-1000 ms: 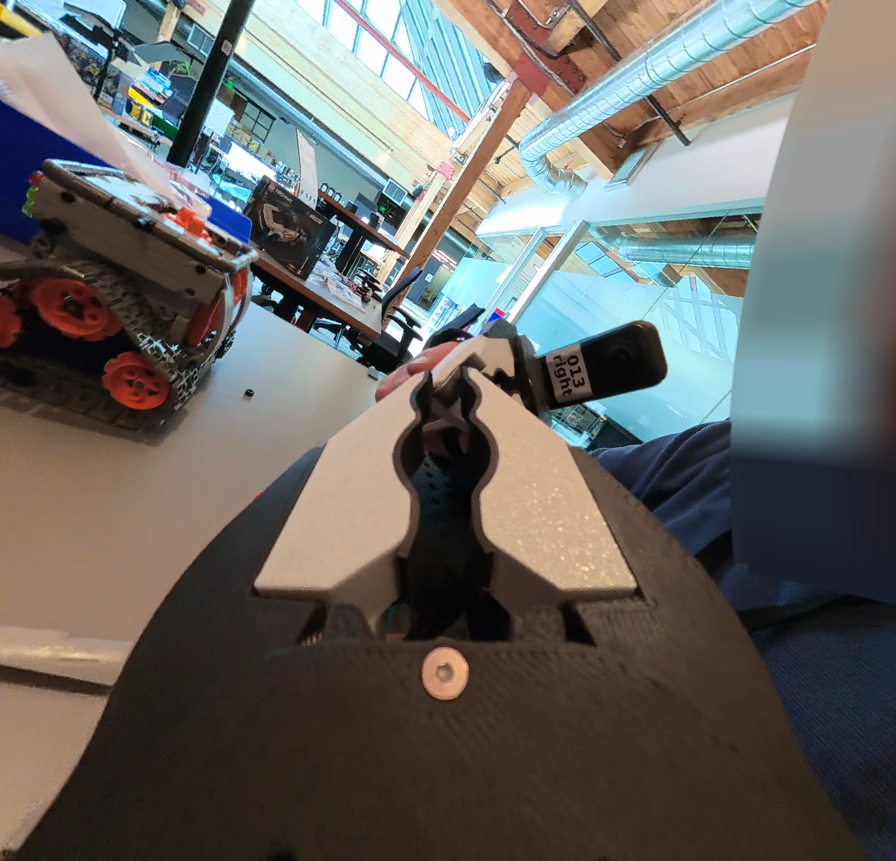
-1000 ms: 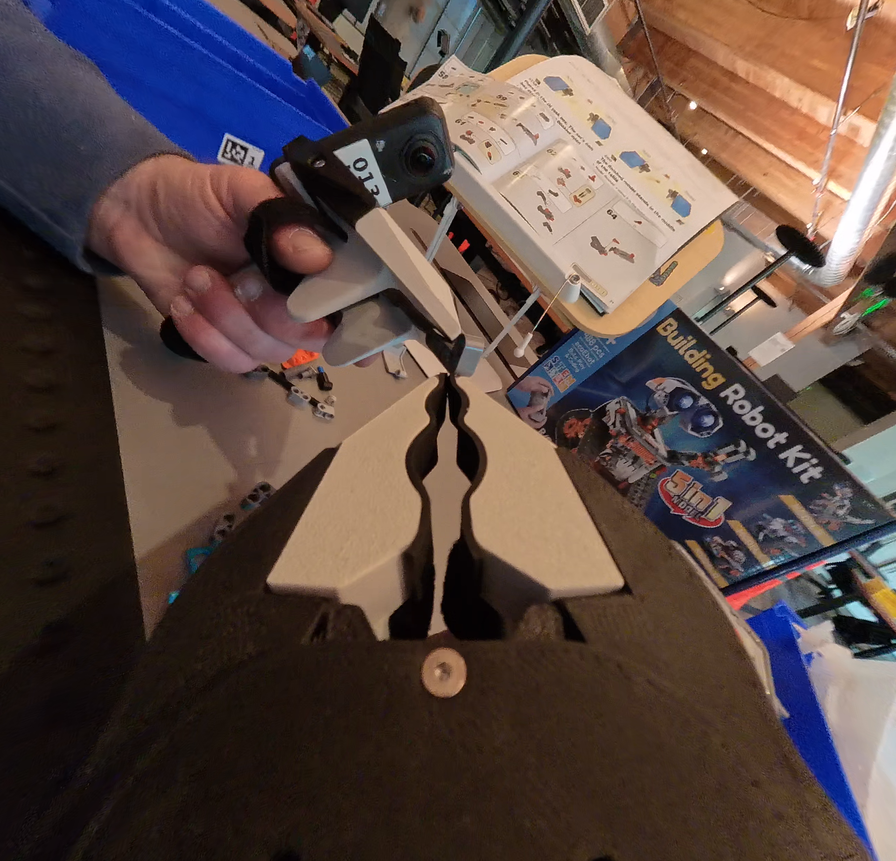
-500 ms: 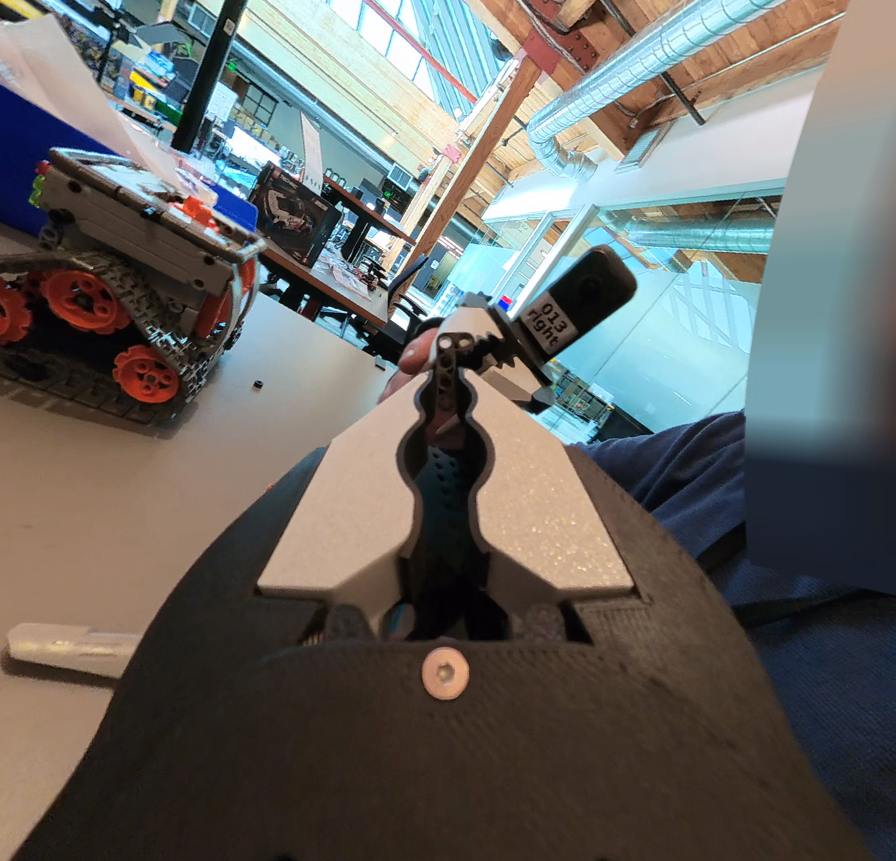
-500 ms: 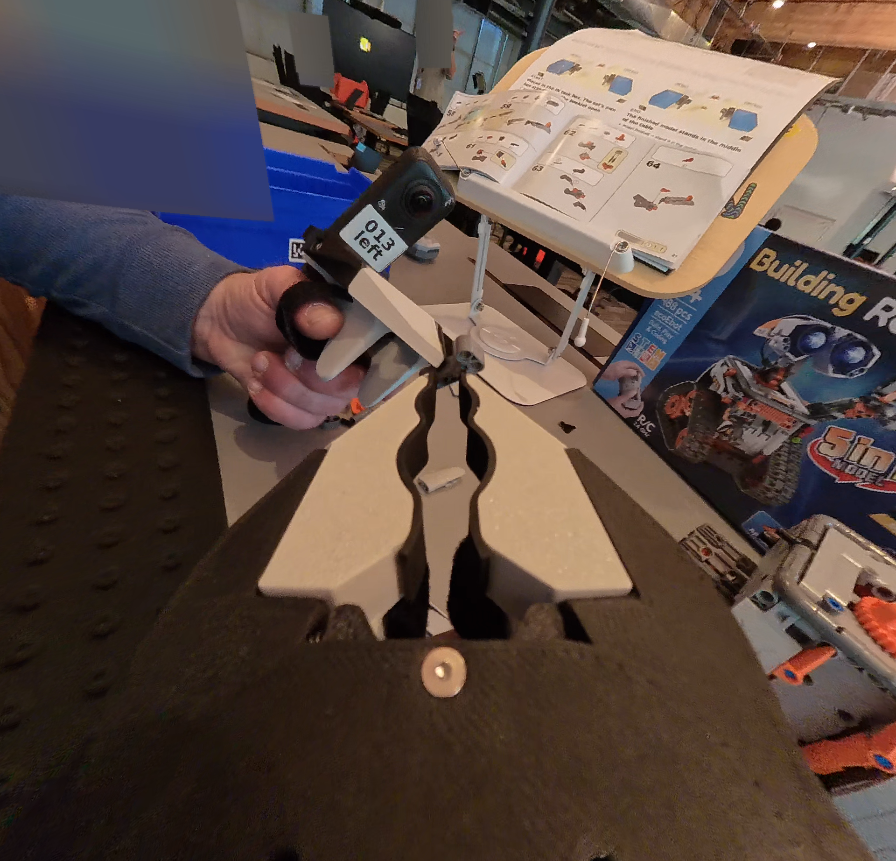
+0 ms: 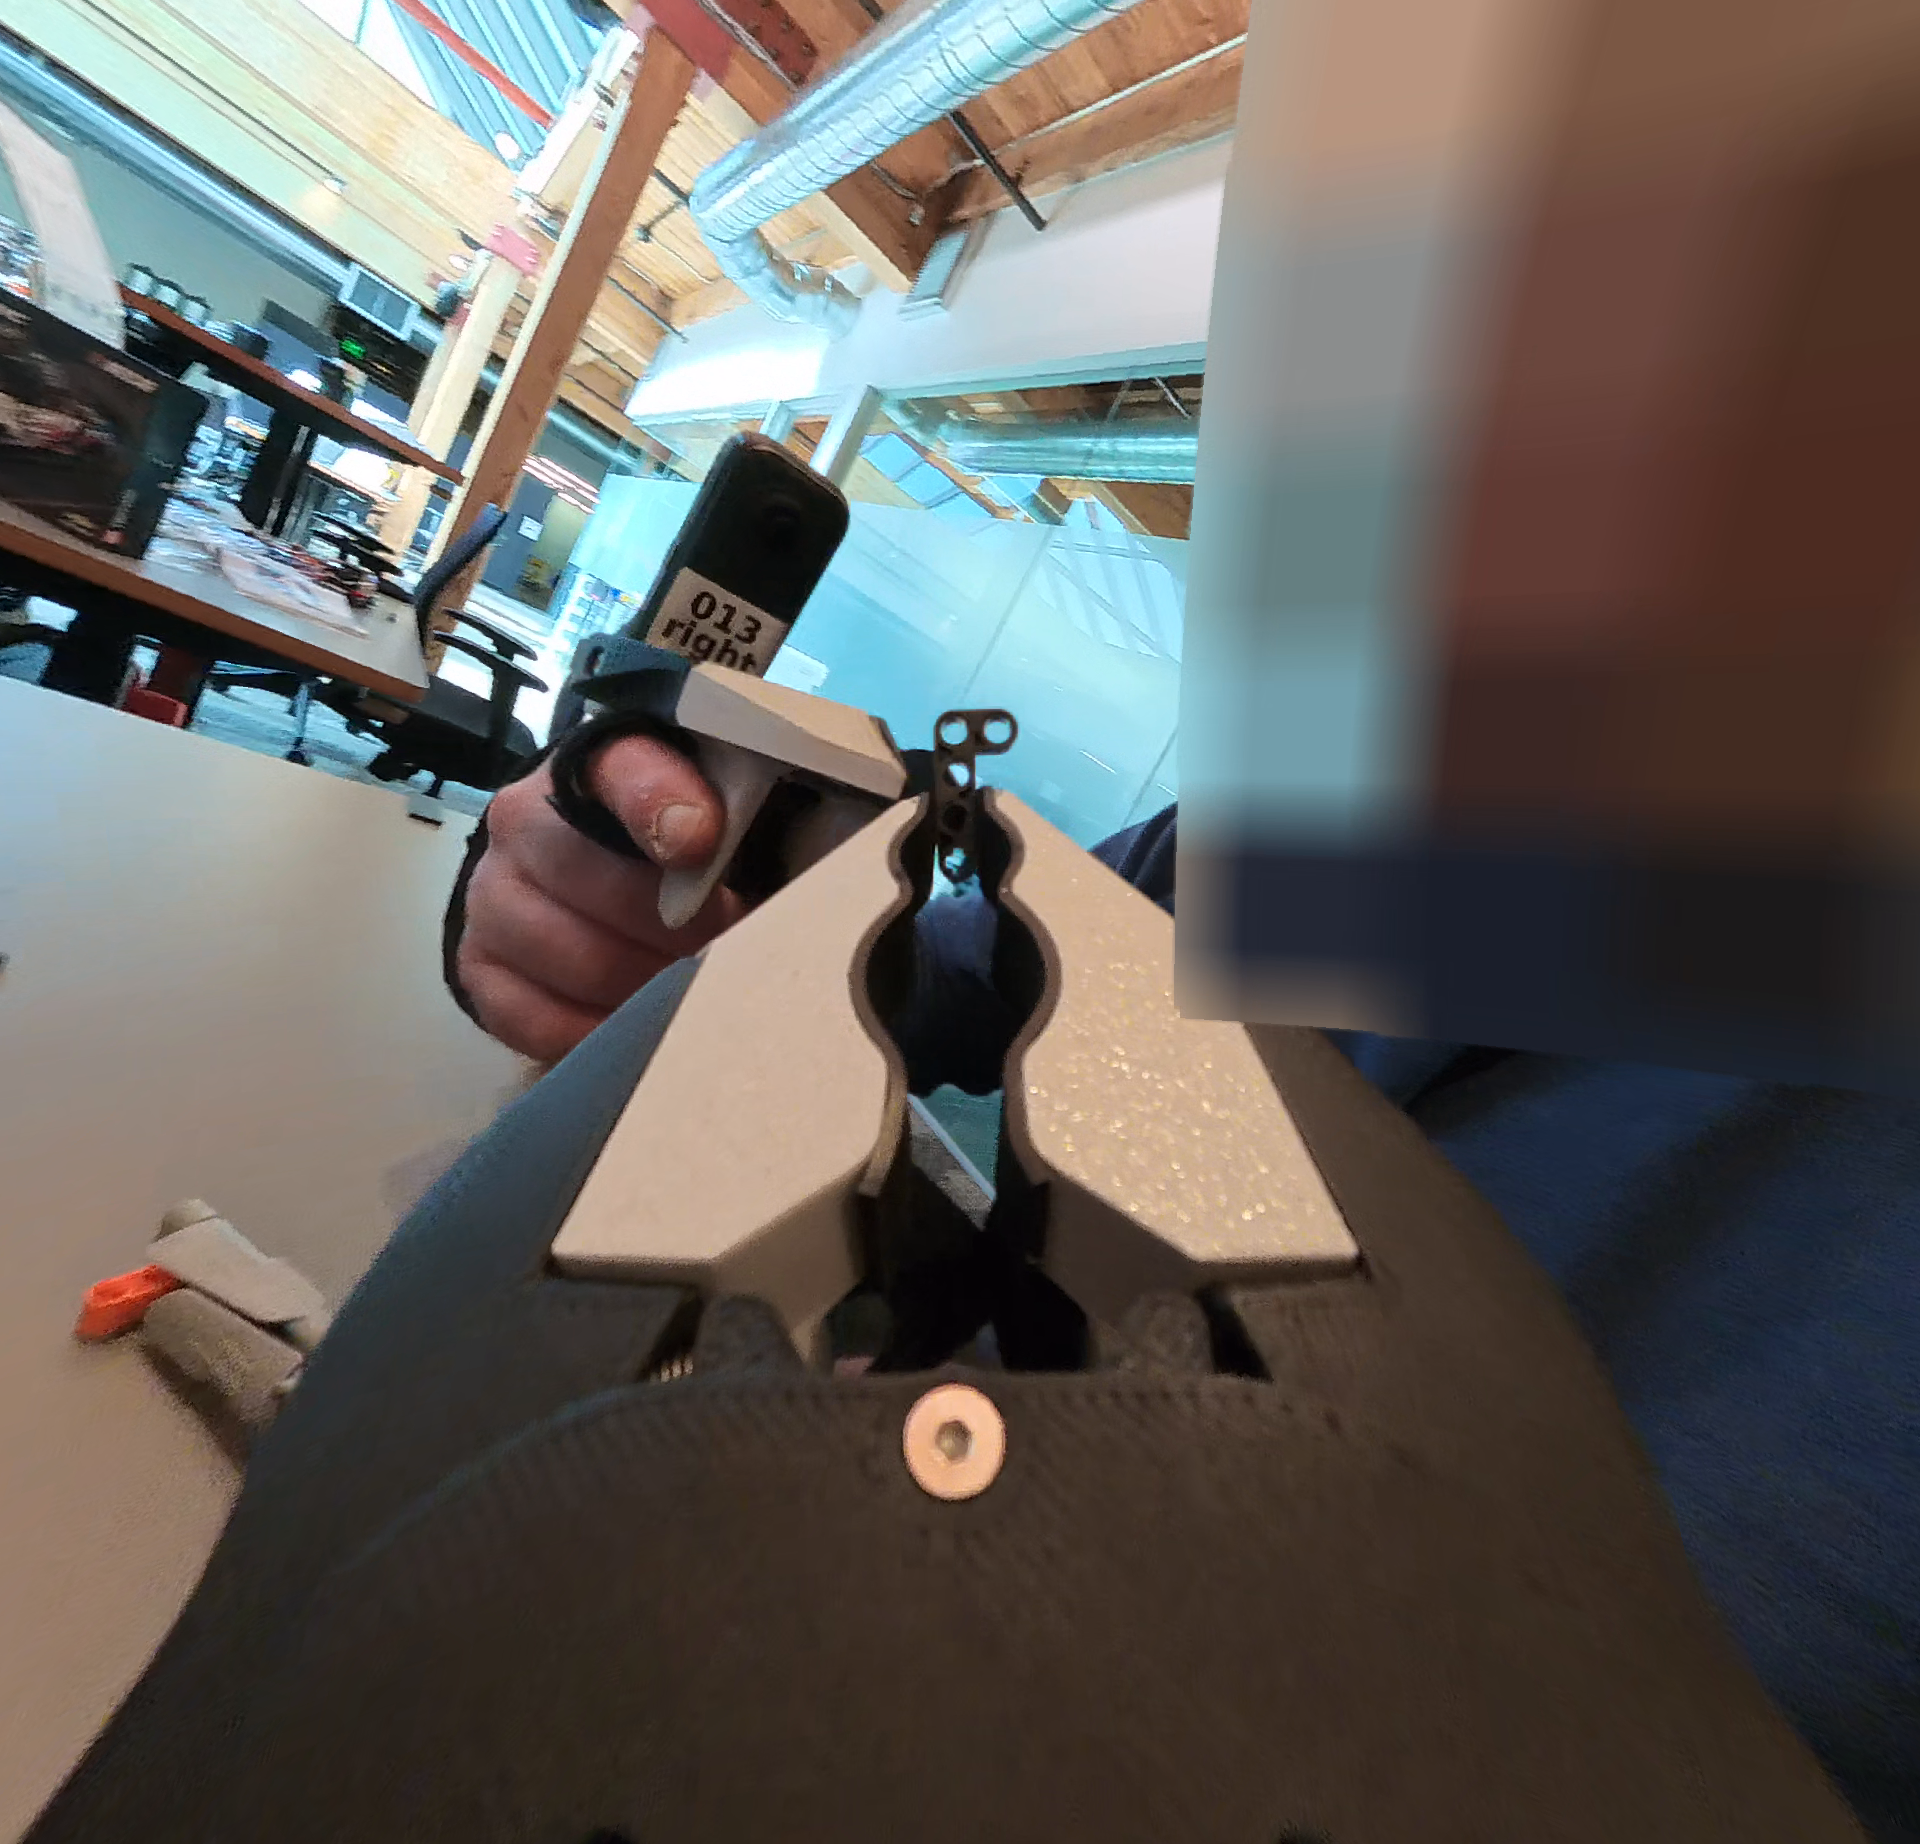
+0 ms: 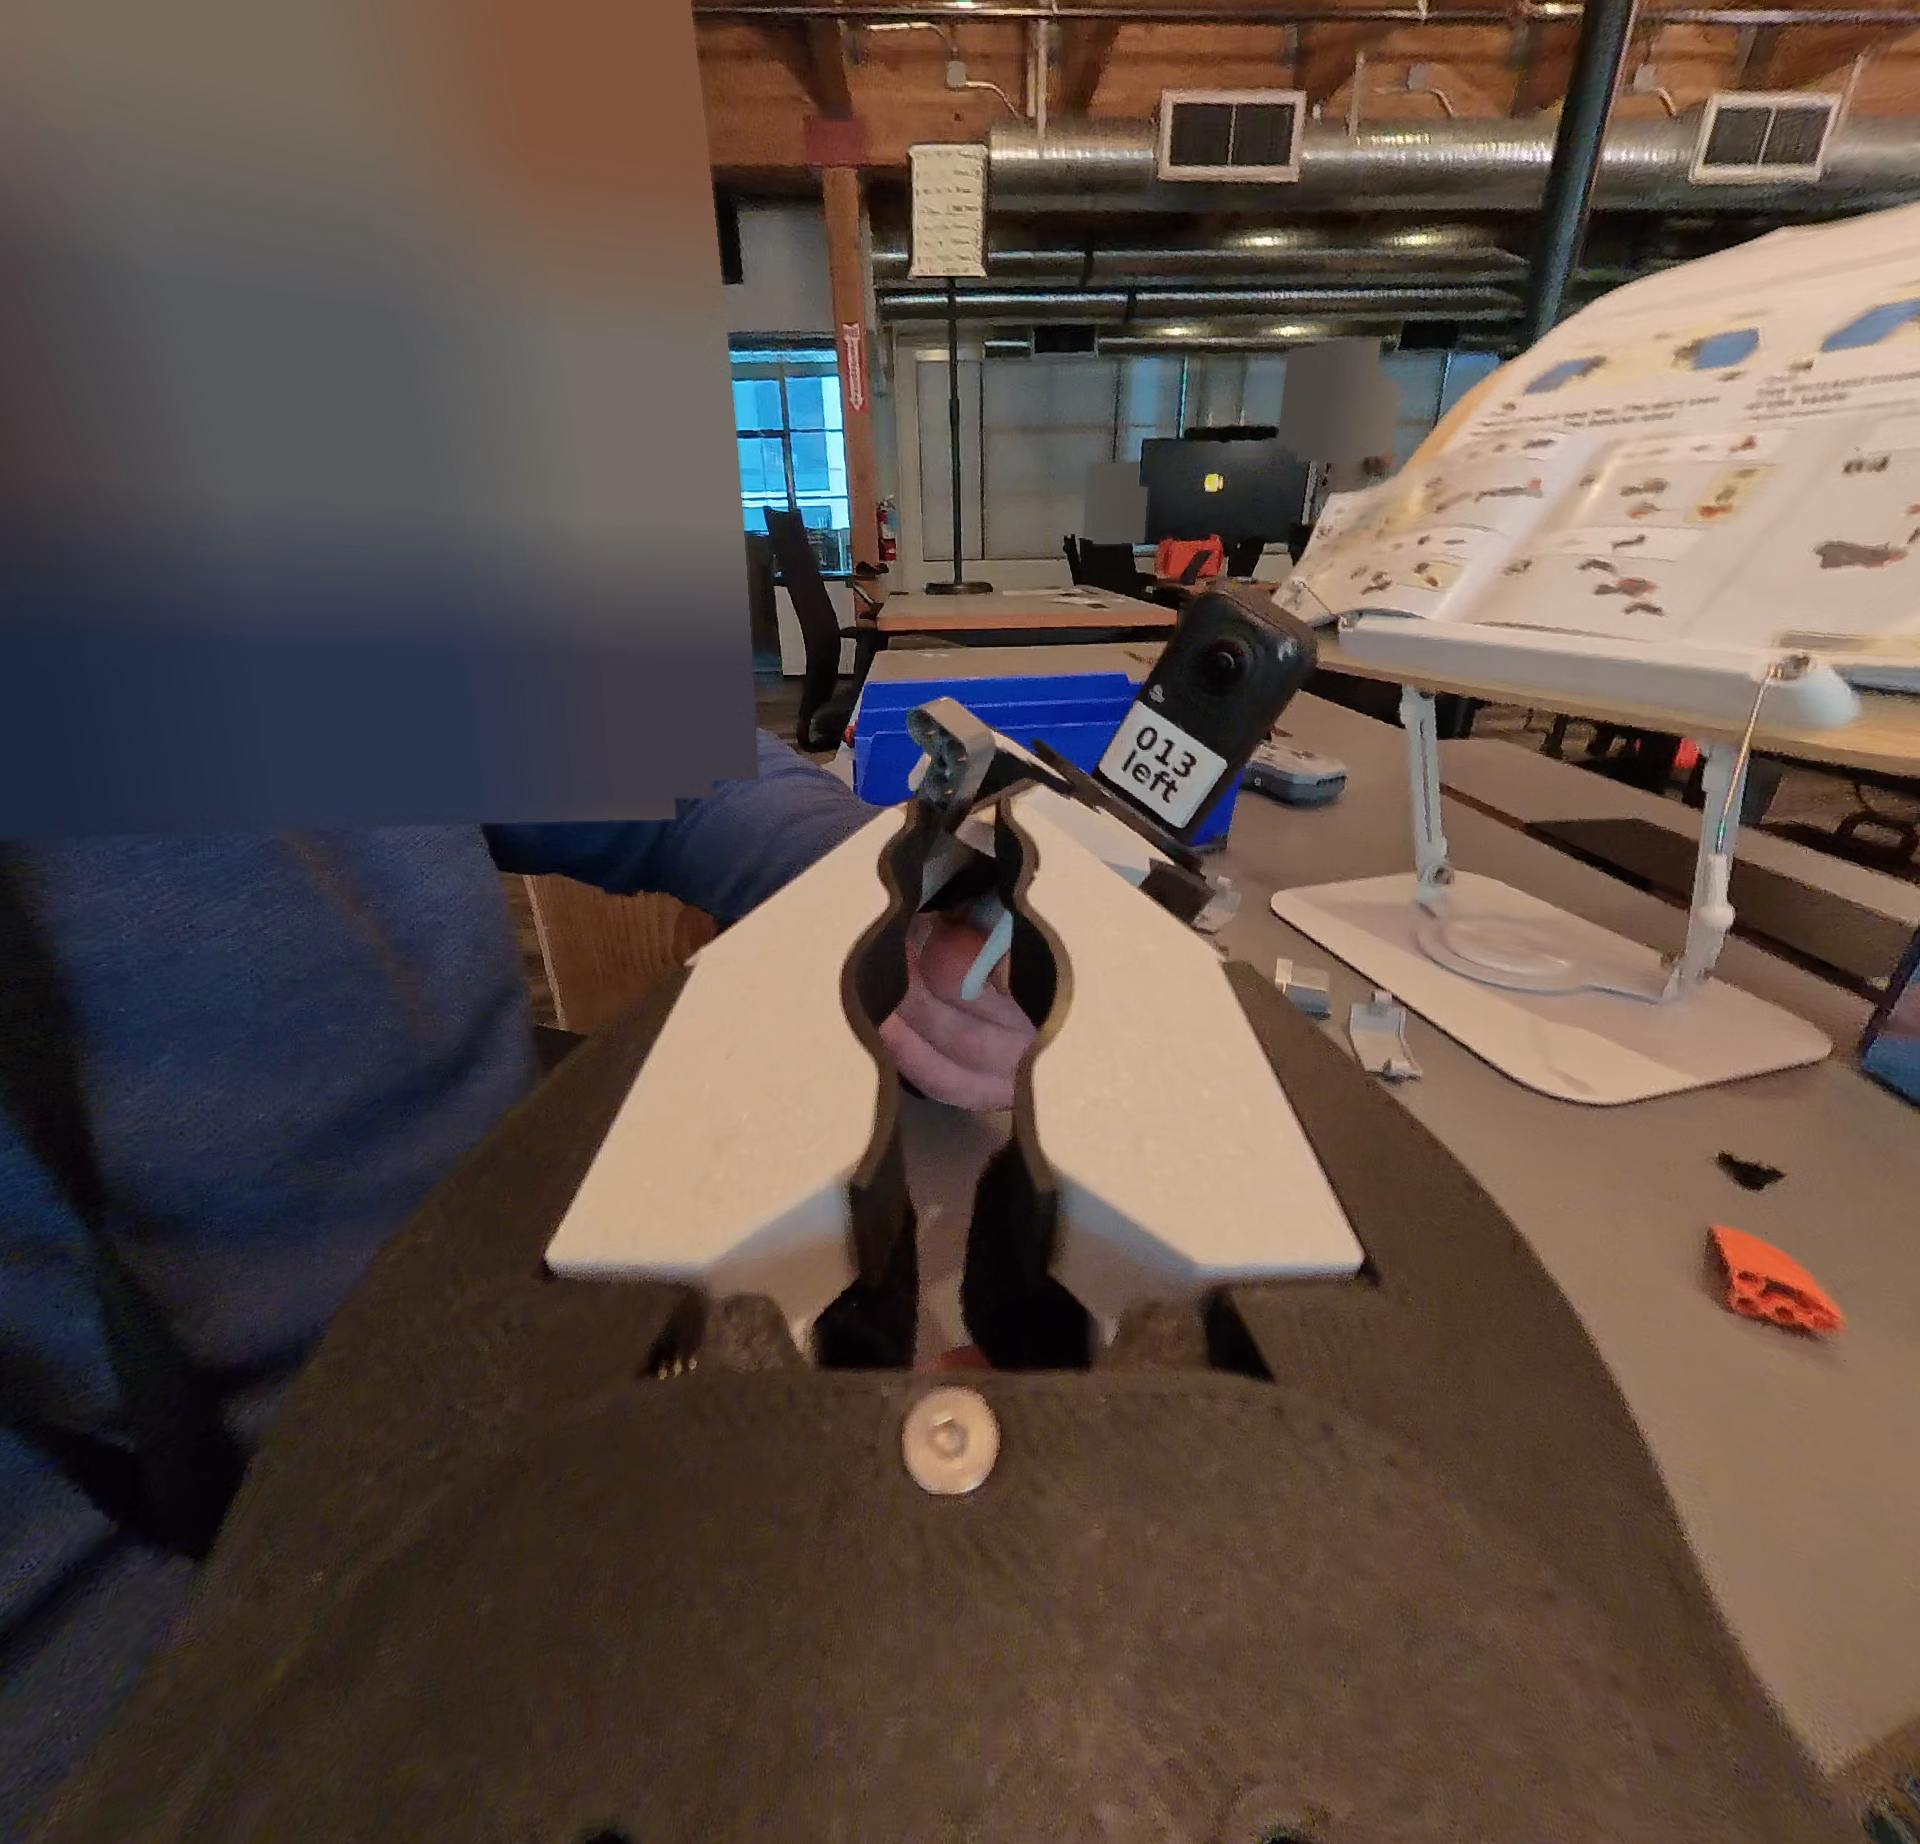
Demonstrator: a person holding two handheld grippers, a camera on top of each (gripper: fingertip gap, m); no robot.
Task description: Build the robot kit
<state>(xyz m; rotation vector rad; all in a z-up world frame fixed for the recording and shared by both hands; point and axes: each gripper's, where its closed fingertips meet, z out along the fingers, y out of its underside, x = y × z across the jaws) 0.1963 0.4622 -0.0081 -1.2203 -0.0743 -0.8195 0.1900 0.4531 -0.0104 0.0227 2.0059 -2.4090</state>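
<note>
The left gripper [image 5: 954, 826] is clamped on a thin black perforated beam [image 5: 964, 771], which stands upright out of the fingertips with a short crossbar of holes at its top. The right gripper [image 6: 954, 826] pinches a grey angled connector piece [image 6: 948, 755] at its very tips, the piece jutting up and to the left. Both tools are raised above the pale grey table [image 5: 208, 942] and face each other, close to the person's blue sleeve [image 6: 260, 1067]. In the left wrist view the other tool is just left of the beam, a hand [image 5: 582, 901] wrapped round its handle.

Taking the book stand [image 6: 1538, 963] as landmark: it sits on the table with an open instruction booklet [image 6: 1683, 475] resting on its tilted shelf. Two small grey parts [image 6: 1351, 1015] lie just beside its base. An orange piece [image 6: 1771, 1295] and a small black bit [image 6: 1751, 1171] lie nearer the camera than the base. A blue bin [image 6: 987, 724] stands beyond the stand, to its left.

In the left wrist view, blurred grey parts with an orange tip [image 5: 197, 1316] lie on the table beside the gripper body.

The room is a large open workshop: timber ceiling beams [image 5: 582, 267], silver ventilation ducts [image 5: 935, 69], desks, office chairs [image 5: 468, 651], and glass partitions behind.
</note>
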